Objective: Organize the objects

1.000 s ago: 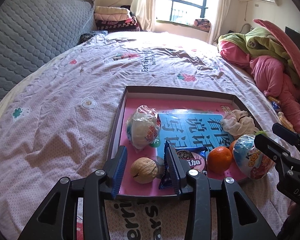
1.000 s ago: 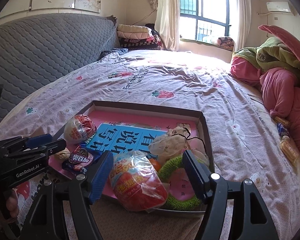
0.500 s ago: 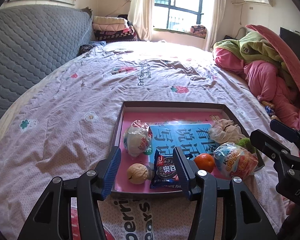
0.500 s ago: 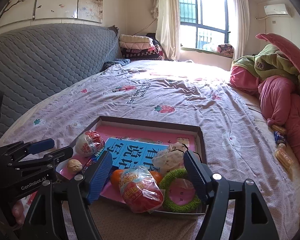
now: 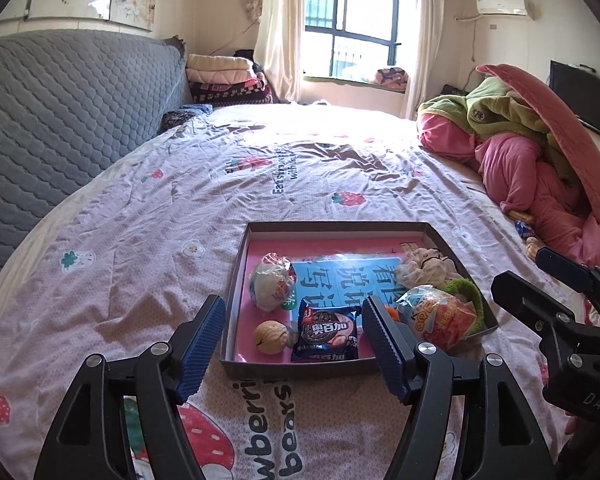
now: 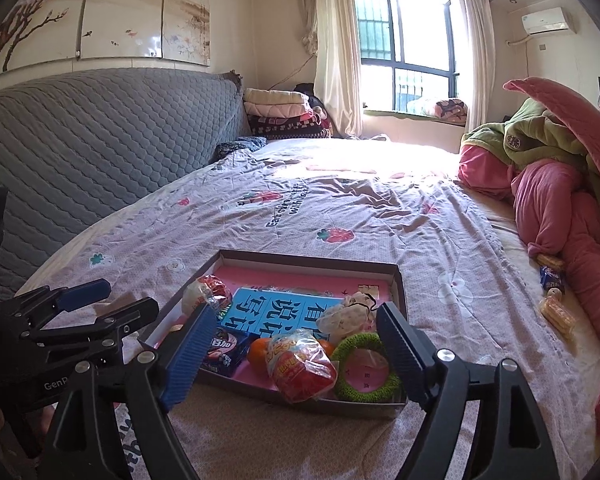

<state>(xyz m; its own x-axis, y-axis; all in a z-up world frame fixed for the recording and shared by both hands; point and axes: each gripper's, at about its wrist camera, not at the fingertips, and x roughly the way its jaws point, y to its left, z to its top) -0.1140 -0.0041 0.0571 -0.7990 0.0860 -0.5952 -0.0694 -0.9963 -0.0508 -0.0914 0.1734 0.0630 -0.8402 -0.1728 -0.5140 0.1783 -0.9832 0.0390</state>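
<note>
Left gripper (image 5: 294, 344) and right gripper (image 6: 296, 356): jaws wide, holding nothing. Both hovering near the tray (image 5: 300, 368) of snacks

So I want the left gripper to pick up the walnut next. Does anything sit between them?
Only the tray's near wall does. The left gripper is open, back over the bedspread, and the walnut lies just inside that wall, with the cookie packet touching its right side.

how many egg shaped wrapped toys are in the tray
2. One wrapped egg lies at the tray's left side beside the blue book; the other wrapped egg leans over the near rim, next to the green ring.
</note>
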